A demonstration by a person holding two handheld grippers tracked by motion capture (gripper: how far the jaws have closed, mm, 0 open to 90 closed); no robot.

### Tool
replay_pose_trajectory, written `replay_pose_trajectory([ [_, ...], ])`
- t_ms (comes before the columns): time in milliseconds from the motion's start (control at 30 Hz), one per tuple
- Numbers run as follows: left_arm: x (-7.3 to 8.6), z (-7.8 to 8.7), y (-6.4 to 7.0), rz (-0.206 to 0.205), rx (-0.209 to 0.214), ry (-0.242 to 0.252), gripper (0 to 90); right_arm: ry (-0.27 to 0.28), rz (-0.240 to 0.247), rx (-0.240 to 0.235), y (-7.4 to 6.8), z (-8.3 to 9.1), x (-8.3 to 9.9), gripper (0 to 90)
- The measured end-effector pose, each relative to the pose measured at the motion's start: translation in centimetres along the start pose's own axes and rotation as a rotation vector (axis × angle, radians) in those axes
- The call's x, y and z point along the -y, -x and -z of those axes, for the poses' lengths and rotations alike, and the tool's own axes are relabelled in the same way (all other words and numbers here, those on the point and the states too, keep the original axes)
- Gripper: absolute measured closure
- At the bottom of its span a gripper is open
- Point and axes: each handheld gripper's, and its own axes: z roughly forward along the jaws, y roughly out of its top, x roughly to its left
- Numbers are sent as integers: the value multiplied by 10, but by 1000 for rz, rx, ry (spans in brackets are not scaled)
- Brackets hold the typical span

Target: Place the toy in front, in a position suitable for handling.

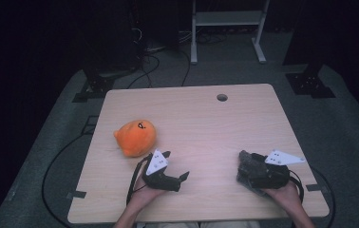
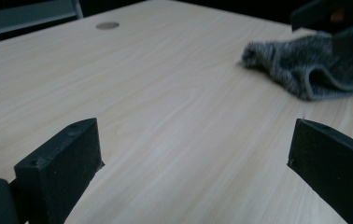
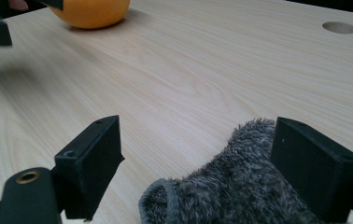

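Note:
An orange plush toy [image 1: 135, 137] with a small face lies on the left part of the wooden table [image 1: 201, 118]; its lower edge shows in the right gripper view [image 3: 93, 11]. My left gripper [image 1: 175, 165] rests just right of it, open, with bare table between its jaws [image 2: 191, 140]. A grey fuzzy cloth [image 1: 248, 167] lies at the front right. My right gripper [image 1: 244, 166] is open around it [image 3: 195, 126]. The cloth [image 3: 240, 191] touches the right jaw and stays clear of the left one. The same cloth [image 2: 314, 70] appears ahead in the left gripper view.
A round cable hole [image 1: 222, 97] sits near the table's far edge. A white metal frame [image 1: 227, 28] and cables stand on the dark floor beyond. The person's hands hold both grippers near the front edge.

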Motion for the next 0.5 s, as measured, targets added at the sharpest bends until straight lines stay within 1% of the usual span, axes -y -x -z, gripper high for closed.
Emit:
replay_pose_trajectory([
  [33, -3, 1, -2, 3, -5, 3, 20, 0, 1, 1, 1, 0, 0, 152],
  [67, -3, 1, -2, 3, -5, 3, 20, 0, 1, 1, 1, 0, 0, 152],
  [133, -11, 4, -8, -6, -27, 7, 20, 1, -3, 0, 1, 0, 1, 152],
  [167, -11, 4, -8, -6, -27, 7, 20, 1, -3, 0, 1, 0, 1, 152],
  [200, -14, 7, -10, -2, -42, 11, 20, 4, -5, 0, 1, 0, 1, 152],
  [233, -17, 9, -13, -7, -49, 17, 20, 4, -6, 0, 1, 1, 1, 152],
  [300, -22, 17, -19, -23, -77, 28, 20, 3, -8, -3, 1, 1, 2, 152],
  [333, -25, 22, -22, -18, -84, 44, 20, 5, -9, -2, 0, 2, 2, 152],
  [400, -26, 24, -24, -16, -87, 52, 20, 10, -19, -4, 0, 3, 2, 152],
  [433, -27, 27, -27, -11, -98, 65, 20, 11, -21, -4, 0, 4, 3, 152],
  [467, -31, 32, -33, -12, -116, 72, 20, 12, -20, -1, -1, 5, 3, 152],
  [500, -33, 34, -35, -10, -118, 80, 20, 10, -19, 2, -1, 6, 3, 152],
])
